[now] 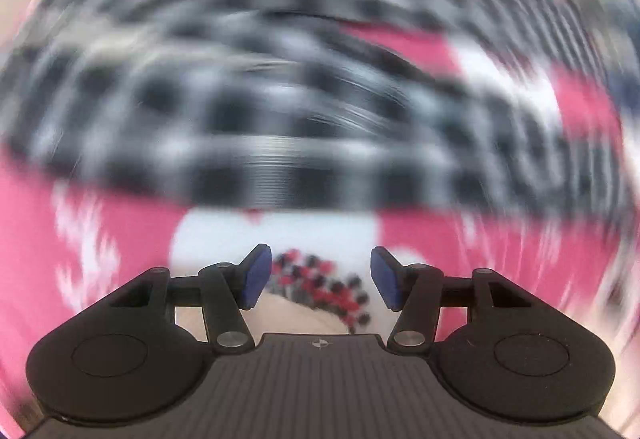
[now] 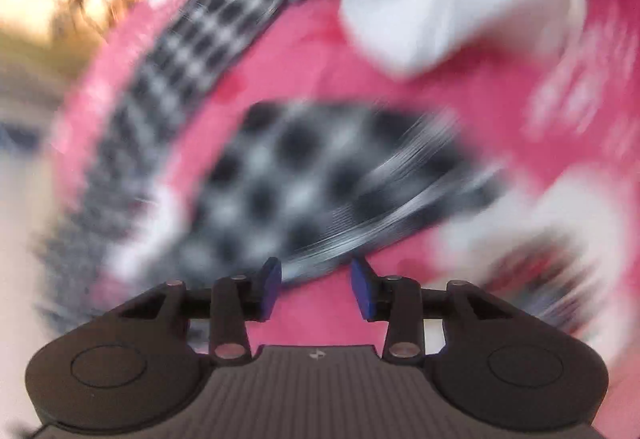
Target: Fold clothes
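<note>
Heavily blurred, both tools, left [image 1: 318, 277] and right [image 2: 316, 289], gape over checked cloth [image 1: 280, 79]

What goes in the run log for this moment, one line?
left gripper: open, empty | right gripper: open, empty | checkered garment on pink patterned cloth | both views motion-blurred

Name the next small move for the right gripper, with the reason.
Probably ease the right gripper forward and close on the black-and-white checked cloth's near edge. The jaws stand open and empty, the edge lies just ahead on the pink patterned sheet, and blur hides finer detail.
</note>
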